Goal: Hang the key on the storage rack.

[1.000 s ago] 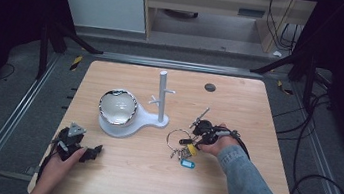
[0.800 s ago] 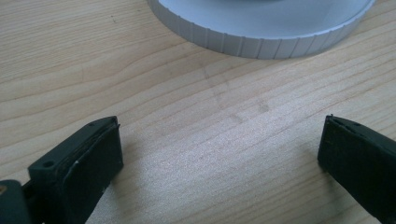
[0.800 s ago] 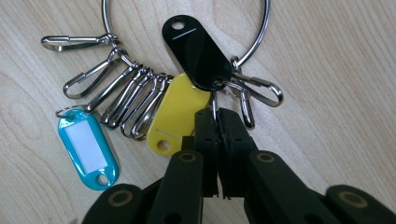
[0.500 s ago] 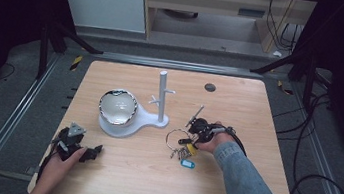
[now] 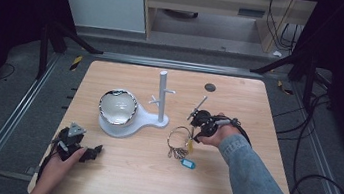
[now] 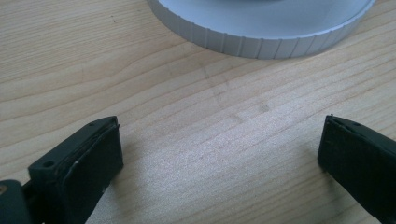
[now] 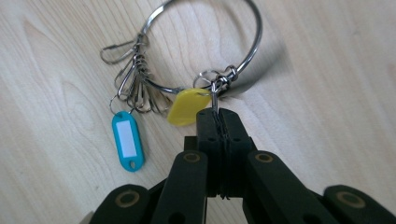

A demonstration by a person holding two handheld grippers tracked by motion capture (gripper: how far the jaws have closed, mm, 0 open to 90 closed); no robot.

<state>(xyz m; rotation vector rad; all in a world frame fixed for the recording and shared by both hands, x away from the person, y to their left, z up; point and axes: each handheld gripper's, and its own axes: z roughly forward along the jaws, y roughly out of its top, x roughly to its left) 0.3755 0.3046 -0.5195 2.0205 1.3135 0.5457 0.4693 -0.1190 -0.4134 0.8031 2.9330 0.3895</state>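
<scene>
We see the right gripper (image 7: 219, 114) clenched on the key ring's (image 7: 252, 51) small clip (image 7: 215, 91); the yellow tag (image 7: 187, 107) sits beside the jaws.

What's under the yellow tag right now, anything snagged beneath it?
In the right gripper view, bare wooden table shows around the yellow tag; its lower edge is hidden behind the right gripper, shut on a clip of the key ring. Whatever lies directly beneath is covered.

Left gripper (image 5: 83, 150) low near the table's edge, jaws spread wide; right gripper (image 7: 218, 114) pinched tight, sleeved forearm (image 5: 254, 181) stretched forward.
</scene>
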